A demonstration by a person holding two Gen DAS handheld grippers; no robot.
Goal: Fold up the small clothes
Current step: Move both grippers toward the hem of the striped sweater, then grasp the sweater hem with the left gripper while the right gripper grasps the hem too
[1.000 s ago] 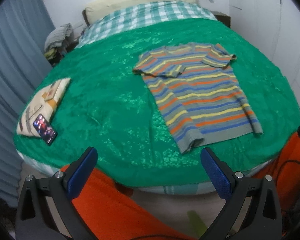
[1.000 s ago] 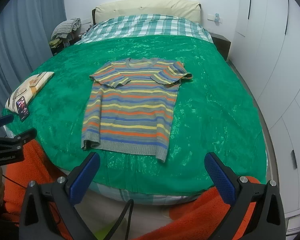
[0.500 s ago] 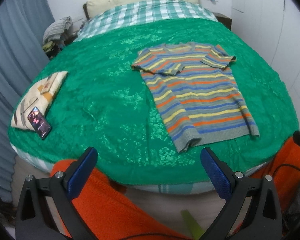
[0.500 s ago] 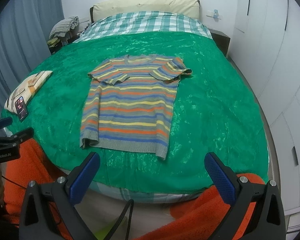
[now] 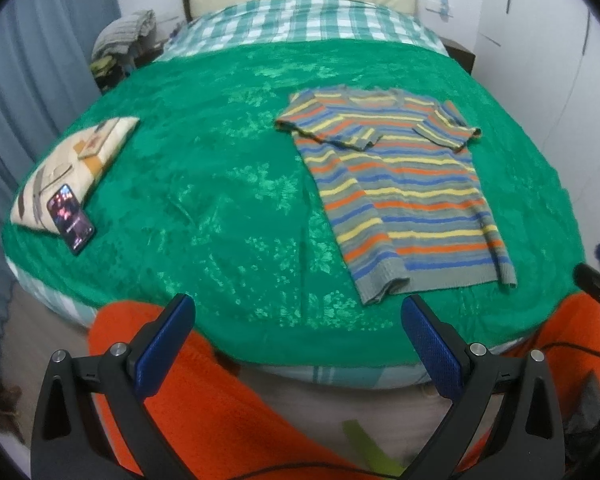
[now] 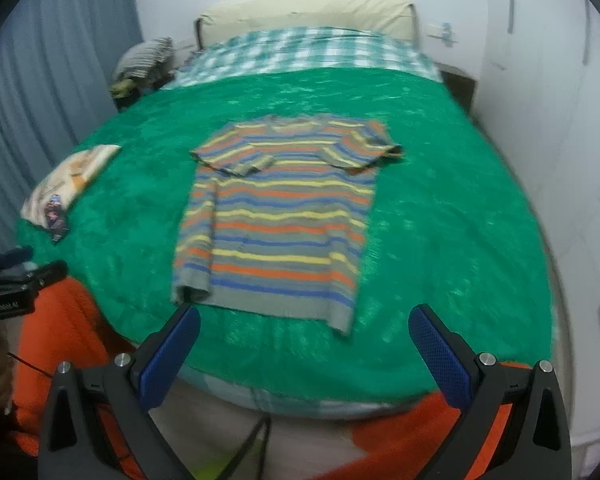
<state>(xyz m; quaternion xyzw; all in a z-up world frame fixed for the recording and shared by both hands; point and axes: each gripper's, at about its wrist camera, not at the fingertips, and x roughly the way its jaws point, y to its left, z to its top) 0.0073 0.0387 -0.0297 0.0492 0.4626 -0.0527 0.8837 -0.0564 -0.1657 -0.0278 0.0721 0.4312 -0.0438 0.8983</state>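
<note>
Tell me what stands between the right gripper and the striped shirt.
Nothing visible does. Only bare green bedspread lies between the open right gripper and the shirt's near hem. The phone lies far off left.

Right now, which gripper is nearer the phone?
Left. The left gripper hangs off the foot of the bed, between the phone and the shirt. The right gripper sits before the shirt's hem, farther from the phone.

Both grippers have edged closer to the bed: the striped sweater [image 6: 276, 216] now looms larger beyond the right gripper [image 6: 304, 350], and the left gripper [image 5: 298, 342] has swung rightward.
</note>
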